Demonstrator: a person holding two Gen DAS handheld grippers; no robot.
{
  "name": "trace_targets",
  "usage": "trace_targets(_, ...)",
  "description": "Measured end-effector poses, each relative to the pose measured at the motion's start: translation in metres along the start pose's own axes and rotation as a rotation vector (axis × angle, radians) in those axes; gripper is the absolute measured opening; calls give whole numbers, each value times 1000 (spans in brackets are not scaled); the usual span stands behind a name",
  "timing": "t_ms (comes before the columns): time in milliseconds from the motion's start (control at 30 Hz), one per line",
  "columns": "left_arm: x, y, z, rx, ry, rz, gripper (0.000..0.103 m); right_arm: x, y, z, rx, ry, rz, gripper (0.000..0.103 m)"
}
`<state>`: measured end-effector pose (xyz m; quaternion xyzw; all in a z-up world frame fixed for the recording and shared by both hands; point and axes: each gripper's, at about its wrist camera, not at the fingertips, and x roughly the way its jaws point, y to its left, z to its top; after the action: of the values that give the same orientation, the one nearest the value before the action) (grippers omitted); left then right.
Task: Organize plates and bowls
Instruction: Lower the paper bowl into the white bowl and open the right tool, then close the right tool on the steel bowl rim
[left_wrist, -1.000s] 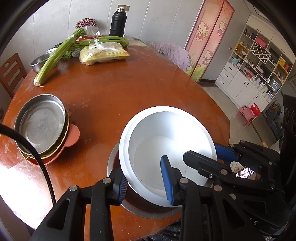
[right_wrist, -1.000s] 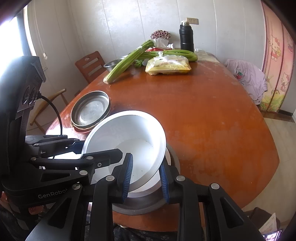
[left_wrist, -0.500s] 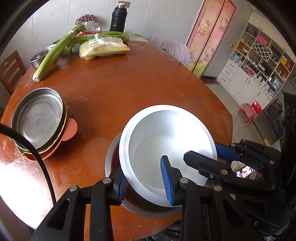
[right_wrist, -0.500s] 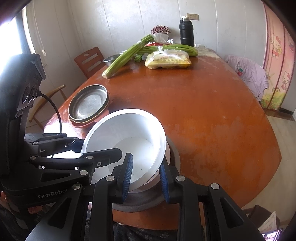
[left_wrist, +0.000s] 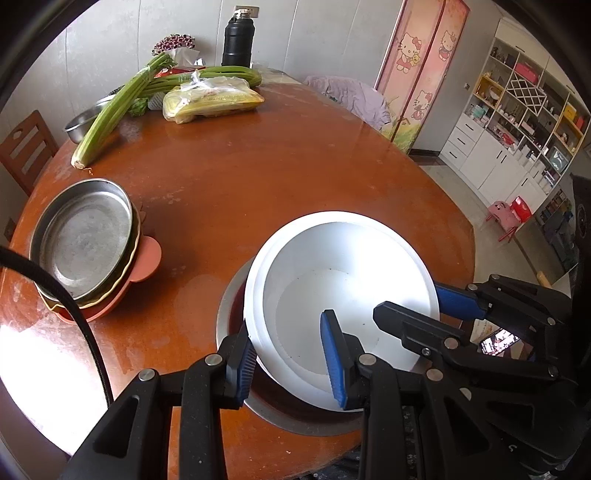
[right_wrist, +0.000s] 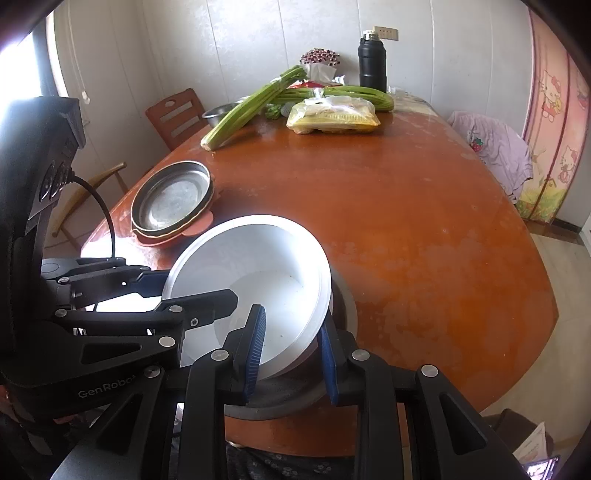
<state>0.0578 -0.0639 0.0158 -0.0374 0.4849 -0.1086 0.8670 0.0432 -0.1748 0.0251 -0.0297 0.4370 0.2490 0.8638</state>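
Note:
A white bowl (left_wrist: 343, 280) (right_wrist: 258, 266), which looks like two nested ones, hangs tilted over a grey metal basin (left_wrist: 229, 306) (right_wrist: 347, 306) at the near edge of the table. My left gripper (left_wrist: 290, 363) is shut on its near-left rim, one pad inside and one outside. My right gripper (right_wrist: 291, 350) is shut on the opposite rim and shows in the left wrist view as right gripper (left_wrist: 432, 310). To the left stands a stack of plates (left_wrist: 85, 243) (right_wrist: 173, 199): a steel pan on a yellow-rimmed plate on a salmon plate.
The round brown table (left_wrist: 295, 166) carries celery (left_wrist: 118, 110), a bag of food (left_wrist: 210, 99), a small steel bowl (left_wrist: 79, 125) and a black flask (left_wrist: 238, 40) at its far side. A wooden chair (left_wrist: 22, 147) stands at the left. A cable (left_wrist: 74, 314) crosses the stack.

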Motion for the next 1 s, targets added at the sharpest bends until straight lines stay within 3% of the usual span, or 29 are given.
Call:
trace_targets(833, 1, 6, -3, 5, 2, 36, 34, 3, -4, -2, -2, -5, -27, 35)
trace_targets(1000, 0, 14, -3, -14, -4, 40, 41, -1, -11, -2, 15, -17, -51, 41)
